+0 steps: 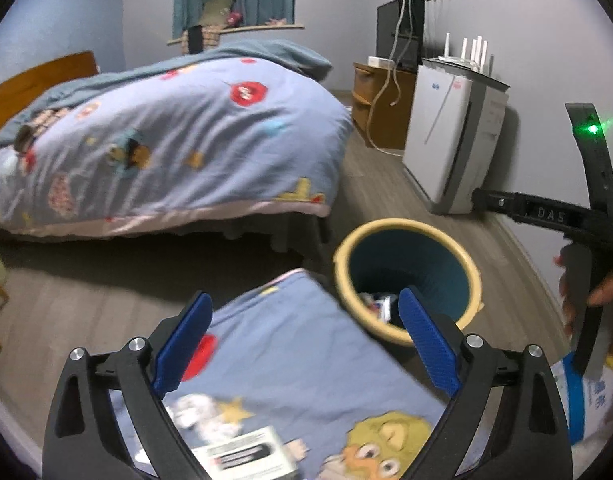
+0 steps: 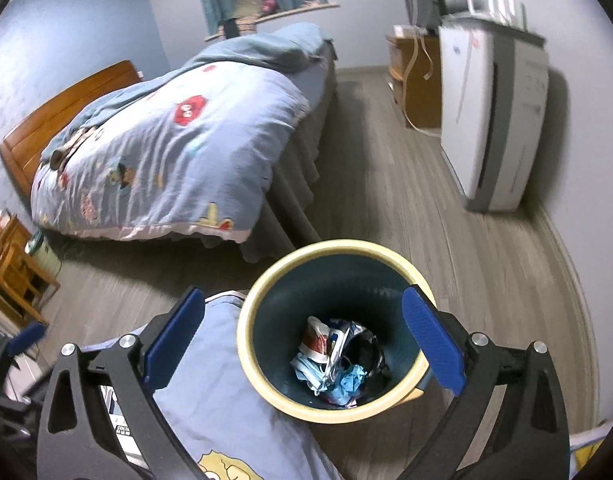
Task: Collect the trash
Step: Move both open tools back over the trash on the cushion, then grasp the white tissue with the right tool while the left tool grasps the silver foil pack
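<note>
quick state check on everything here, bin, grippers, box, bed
trash bin: upright on the floor, no lid, trash at the bottom
left gripper: open, holding nothing
right gripper: open, empty, above the bin
small box: lying on the cartoon quilt
bed: unmade, covers rumpled

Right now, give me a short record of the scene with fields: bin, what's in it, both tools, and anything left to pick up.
bin: round trash bin with cream rim and dark teal inside, on the wood floor beside a cartoon-print blanket
contents: crumpled wrappers and blue tissue at the bottom
left tool: open, empty, above the blanket
right tool: open, empty, over the bin mouth
possible trash left: black-and-white printed card or box on the blanket; too blurred to identify
</note>
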`<state>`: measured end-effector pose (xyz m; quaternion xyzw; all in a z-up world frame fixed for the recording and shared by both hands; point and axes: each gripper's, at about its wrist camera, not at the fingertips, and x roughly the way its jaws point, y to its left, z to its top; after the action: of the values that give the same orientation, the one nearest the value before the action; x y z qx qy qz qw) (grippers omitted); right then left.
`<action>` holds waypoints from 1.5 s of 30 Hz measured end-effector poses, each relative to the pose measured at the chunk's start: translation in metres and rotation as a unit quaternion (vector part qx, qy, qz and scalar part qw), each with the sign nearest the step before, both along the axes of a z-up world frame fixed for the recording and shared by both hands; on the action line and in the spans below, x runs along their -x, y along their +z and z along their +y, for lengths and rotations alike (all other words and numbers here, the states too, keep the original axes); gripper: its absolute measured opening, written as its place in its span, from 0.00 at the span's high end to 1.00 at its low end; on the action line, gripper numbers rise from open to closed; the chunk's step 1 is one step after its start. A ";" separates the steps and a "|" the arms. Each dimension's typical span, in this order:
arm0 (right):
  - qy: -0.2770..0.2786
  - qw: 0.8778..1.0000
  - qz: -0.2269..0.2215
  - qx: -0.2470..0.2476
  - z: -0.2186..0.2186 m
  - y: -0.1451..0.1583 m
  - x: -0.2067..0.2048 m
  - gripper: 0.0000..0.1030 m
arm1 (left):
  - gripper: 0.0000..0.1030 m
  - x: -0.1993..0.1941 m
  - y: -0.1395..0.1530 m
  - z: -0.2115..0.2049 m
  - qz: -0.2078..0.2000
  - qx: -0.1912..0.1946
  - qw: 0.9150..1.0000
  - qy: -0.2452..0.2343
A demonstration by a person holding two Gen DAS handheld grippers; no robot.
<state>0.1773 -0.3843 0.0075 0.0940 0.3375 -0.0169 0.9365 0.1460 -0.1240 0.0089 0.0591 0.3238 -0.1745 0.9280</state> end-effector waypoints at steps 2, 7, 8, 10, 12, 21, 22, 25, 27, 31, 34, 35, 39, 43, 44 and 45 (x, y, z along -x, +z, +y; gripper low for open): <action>0.011 1.000 -0.006 0.012 0.010 0.005 0.003 0.06 | 0.09 0.011 0.006 0.019 -0.005 -0.003 1.000 0.003; 0.039 0.999 -0.008 0.029 0.038 0.011 0.007 0.06 | 0.09 0.037 0.003 0.066 -0.013 -0.016 1.000 0.024; 0.045 0.998 -0.009 0.031 0.044 0.011 0.006 0.06 | 0.09 0.042 -0.001 0.076 -0.015 -0.018 0.999 0.033; 0.062 0.997 -0.007 0.035 0.060 0.013 0.007 0.06 | 0.09 0.046 -0.009 0.092 -0.010 -0.012 0.999 0.051; 0.078 0.996 -0.010 0.038 0.075 0.013 0.008 0.06 | 0.09 0.045 -0.019 0.110 0.010 0.010 0.997 0.071; 0.149 0.988 0.016 0.046 0.140 -0.013 0.004 0.06 | 0.09 0.036 -0.028 0.149 0.016 0.022 0.994 0.106; 0.157 0.986 0.031 0.043 0.147 -0.021 0.001 0.06 | 0.09 0.034 -0.029 0.152 0.018 0.023 0.994 0.108; 0.169 0.983 0.060 0.035 0.162 -0.043 -0.004 0.06 | 0.09 0.029 -0.035 0.163 0.025 0.013 0.993 0.115; 0.179 0.980 0.082 0.038 0.174 -0.059 -0.009 0.06 | 0.09 0.024 -0.041 0.170 0.028 -0.002 0.992 0.122; 0.197 0.973 0.106 0.051 0.192 -0.083 -0.015 0.06 | 0.09 0.017 -0.055 0.186 0.043 -0.017 0.989 0.140; 0.212 0.967 0.121 0.071 0.208 -0.098 -0.020 0.06 | 0.09 0.012 -0.064 0.199 0.054 -0.025 0.986 0.153; 0.218 0.965 0.125 0.077 0.215 -0.103 -0.021 0.06 | 0.09 0.010 -0.067 0.203 0.055 -0.030 0.986 0.158; 0.238 0.959 0.133 0.081 0.240 -0.117 -0.027 0.06 | 0.09 0.003 -0.076 0.219 0.067 -0.032 0.982 0.175; 0.262 0.951 0.145 0.081 0.264 -0.134 -0.036 0.06 | 0.09 -0.003 -0.085 0.232 0.082 -0.025 0.980 0.180; 0.270 0.947 0.153 0.080 0.272 -0.141 -0.039 0.09 | 0.09 -0.005 -0.088 0.234 0.085 -0.027 0.979 0.181; 0.275 0.945 0.161 0.079 0.277 -0.147 -0.041 0.12 | 0.09 -0.006 -0.091 0.237 0.089 -0.030 0.979 0.183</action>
<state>0.2182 -0.1069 -0.1395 -0.0804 0.4937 0.2002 0.8424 0.1524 0.1132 -0.0820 0.0108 0.4156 0.0031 0.9095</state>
